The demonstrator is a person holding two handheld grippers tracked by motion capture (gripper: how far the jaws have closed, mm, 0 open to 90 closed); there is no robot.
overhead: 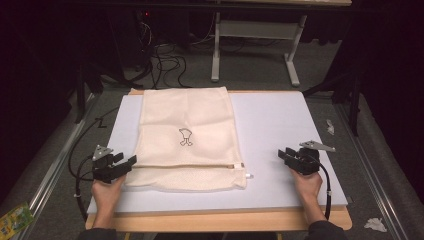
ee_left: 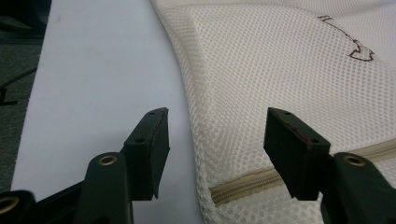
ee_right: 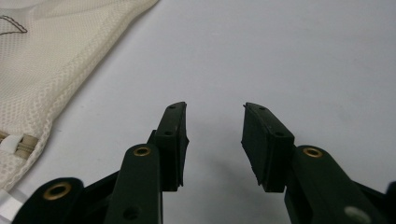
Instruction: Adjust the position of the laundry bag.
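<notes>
A cream mesh bag (overhead: 187, 137) with a small dark outline drawing lies flat on the pale board (overhead: 280, 125). Its zipper (overhead: 200, 167) runs across the near end, with a white pull tab (overhead: 248, 175) at the right. My left gripper (overhead: 129, 162) sits at the bag's near left corner, open, its jaws straddling the bag's edge (ee_left: 205, 135) just above the zipper (ee_left: 243, 184) without pressing on it. My right gripper (overhead: 281, 154) rests open over bare board to the right of the bag, nothing between its jaws (ee_right: 215, 121). The bag's near right corner (ee_right: 32, 93) lies off to its left.
The board lies on a wooden table top (overhead: 220, 220). Cables (overhead: 165, 62) and a grey table frame (overhead: 255, 50) are on the floor beyond. A green packet (overhead: 15, 217) lies on the floor at the lower left, crumpled paper (overhead: 375, 224) at the lower right.
</notes>
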